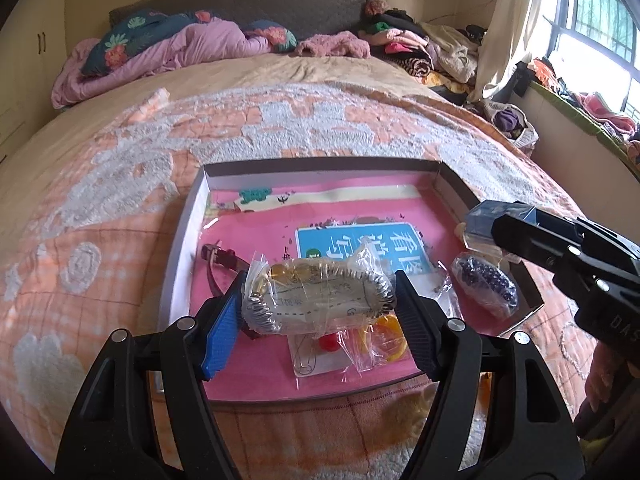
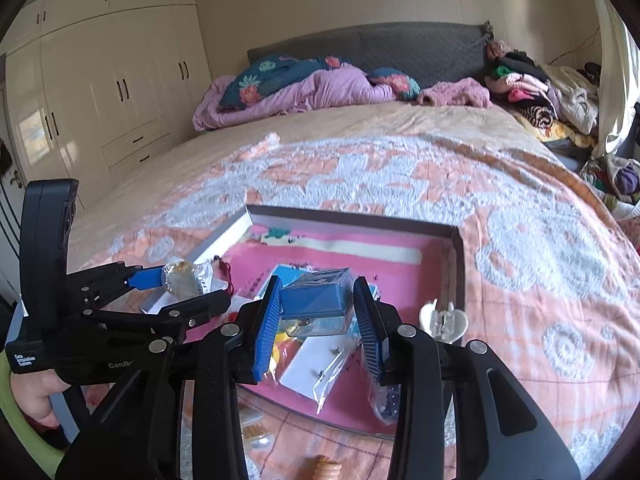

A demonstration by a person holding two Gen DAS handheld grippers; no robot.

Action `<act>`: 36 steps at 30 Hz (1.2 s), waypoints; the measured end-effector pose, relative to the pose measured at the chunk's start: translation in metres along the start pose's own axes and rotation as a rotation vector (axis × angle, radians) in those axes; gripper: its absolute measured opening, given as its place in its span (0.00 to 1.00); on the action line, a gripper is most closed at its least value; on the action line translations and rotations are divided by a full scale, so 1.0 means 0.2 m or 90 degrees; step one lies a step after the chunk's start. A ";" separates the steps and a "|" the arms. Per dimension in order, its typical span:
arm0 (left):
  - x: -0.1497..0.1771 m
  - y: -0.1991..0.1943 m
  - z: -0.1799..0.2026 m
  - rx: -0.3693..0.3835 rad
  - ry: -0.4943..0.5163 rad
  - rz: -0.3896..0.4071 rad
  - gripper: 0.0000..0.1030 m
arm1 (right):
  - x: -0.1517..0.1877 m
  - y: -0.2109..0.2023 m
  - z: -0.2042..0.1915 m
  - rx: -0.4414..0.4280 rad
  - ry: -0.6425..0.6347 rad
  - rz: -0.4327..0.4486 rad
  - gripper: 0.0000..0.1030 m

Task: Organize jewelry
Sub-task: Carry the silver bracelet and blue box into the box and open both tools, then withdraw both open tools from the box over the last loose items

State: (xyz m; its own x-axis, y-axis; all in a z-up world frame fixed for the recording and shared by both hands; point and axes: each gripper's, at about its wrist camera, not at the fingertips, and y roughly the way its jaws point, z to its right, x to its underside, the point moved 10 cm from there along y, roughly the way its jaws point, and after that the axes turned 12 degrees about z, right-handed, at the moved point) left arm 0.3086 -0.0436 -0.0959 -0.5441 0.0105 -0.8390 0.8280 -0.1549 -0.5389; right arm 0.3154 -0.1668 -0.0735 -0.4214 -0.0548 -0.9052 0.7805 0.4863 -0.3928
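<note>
Two grippers are each carrying a piece of jewelry above a shallow cardboard box lid with a pink printed lining (image 1: 188, 236), which is lying on the orange-and-white quilted bed (image 1: 120, 184) and apparently serving as the collecting tray. In the left wrist view, the left gripper (image 1: 320, 300) is standing fairly wide yet pinching, end to end, a clear plastic bag with a coiled silver bracelet and amber beads (image 1: 320, 294); the wide spread is simply matching the bag's length. At three o'clock of it, the right gripper (image 2: 316, 312) is squeezing a small clear box with a blue insert (image 2: 320, 306) between narrowly set pads, the box sitting slightly tilted. Both loads are hanging over the tray, not touching it, probably so they can be set down among the pieces already there: a brown leather strap (image 1: 224, 258) at nine o'clock, a clear bag of dark purple beads (image 1: 486, 284) at three o'clock, and red and orange pieces in clear wrap (image 1: 380, 330) near six o'clock. A white hair claw clip (image 2: 442, 320) is lying on the quilt just beside the tray's right wall, at three o'clock of the right gripper, seemingly not yet gathered in.
</note>
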 end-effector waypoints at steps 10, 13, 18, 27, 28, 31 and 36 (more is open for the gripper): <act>0.07 0.07 0.01 -0.001 -0.003 -0.027 0.62 | 0.14 0.10 0.06 0.014 0.026 -0.042 0.34; 0.08 0.07 0.00 -0.005 -0.004 -0.030 0.63 | 0.15 0.11 0.08 0.018 0.031 -0.045 0.34; 0.06 0.06 -0.01 -0.015 -0.003 -0.024 0.68 | 0.15 0.11 0.09 0.019 0.034 -0.046 0.41; 0.02 0.00 -0.02 -0.021 -0.005 -0.010 0.77 | 0.07 0.00 0.10 0.021 0.050 -0.009 0.64; 0.02 -0.01 -0.02 -0.022 -0.005 -0.007 0.77 | 0.05 -0.02 0.10 0.023 0.049 -0.004 0.66; 0.00 -0.05 -0.02 -0.021 -0.007 -0.001 0.80 | 0.01 -0.07 0.10 0.031 0.043 0.016 0.74; -0.05 -0.12 -0.01 -0.022 -0.011 0.014 0.91 | -0.04 -0.18 0.09 0.037 0.042 0.045 0.84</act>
State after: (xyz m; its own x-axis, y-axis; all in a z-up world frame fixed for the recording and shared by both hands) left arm 0.2943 -0.0380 -0.0757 -0.5282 -0.0098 -0.8491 0.8436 -0.1205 -0.5233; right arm 0.2994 -0.2002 -0.0543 -0.3925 0.0369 -0.9190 0.8340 0.4356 -0.3387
